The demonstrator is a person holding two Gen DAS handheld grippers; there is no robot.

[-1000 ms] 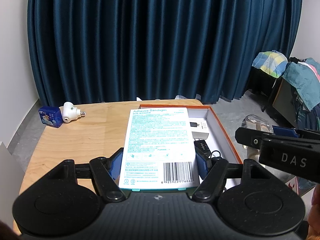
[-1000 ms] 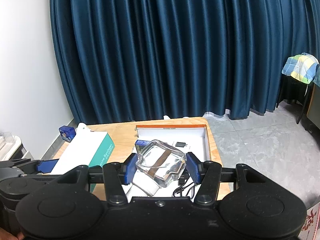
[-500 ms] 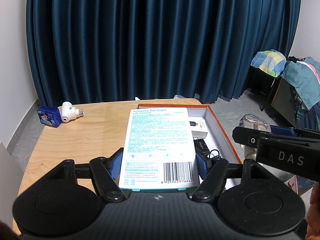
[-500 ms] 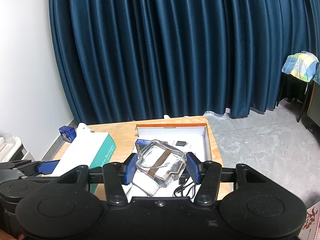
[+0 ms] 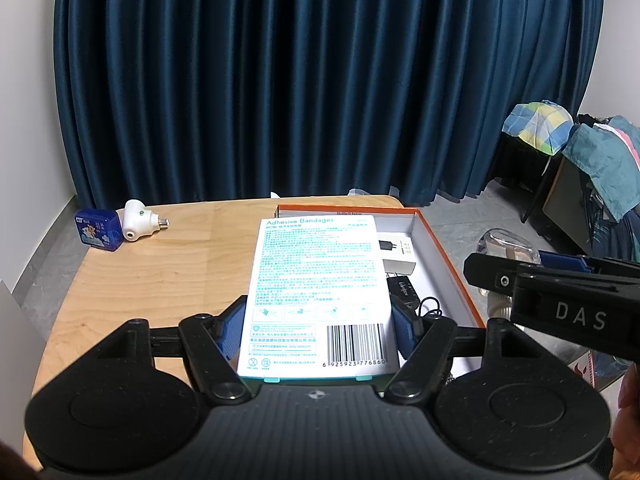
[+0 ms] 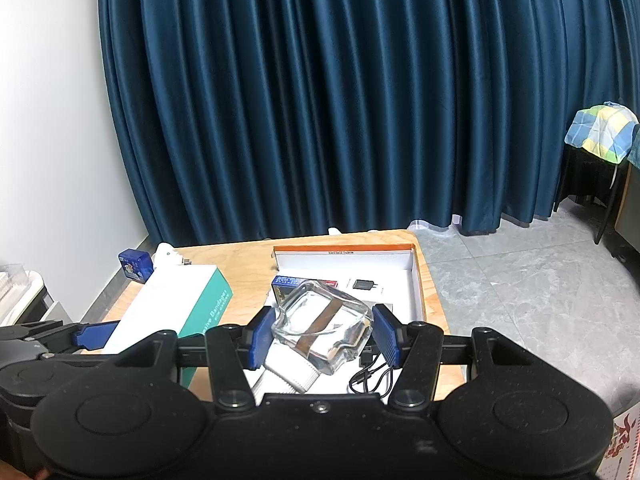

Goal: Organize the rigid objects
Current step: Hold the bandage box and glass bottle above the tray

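**A:** What have you got in each hand right now?

**B:** My left gripper [image 5: 318, 330] is clamped on the bandage box [image 5: 318, 292], blue pads pressed to both long sides, barcode end toward me. It hangs over the near left part of the orange-rimmed tray [image 5: 448, 256]. My right gripper [image 6: 323, 339] is closed around a clear glass bottle [image 6: 322, 326] with a white ribbed cap, tilted, above the tray's near end.

**A:** And inside the tray?

**B:** A white charger box [image 5: 396, 250], a black adapter with a coiled cable [image 5: 408, 294], and a small blue box [image 6: 286, 285] by the left wall.

**A:** The surface, the room?

**B:** A light wooden table [image 5: 160, 276] with rounded corners. At its far left corner sit a blue tin [image 5: 98, 232] and a white plug-in device [image 5: 138, 220], touching. Dark blue curtains [image 5: 320, 80] fill the back, grey tile floor [image 6: 520, 280] on the right, clothes heaped on furniture there.

**A:** How are the grippers sitting?

**B:** Side by side, both raised above the table, pointing at the curtains.
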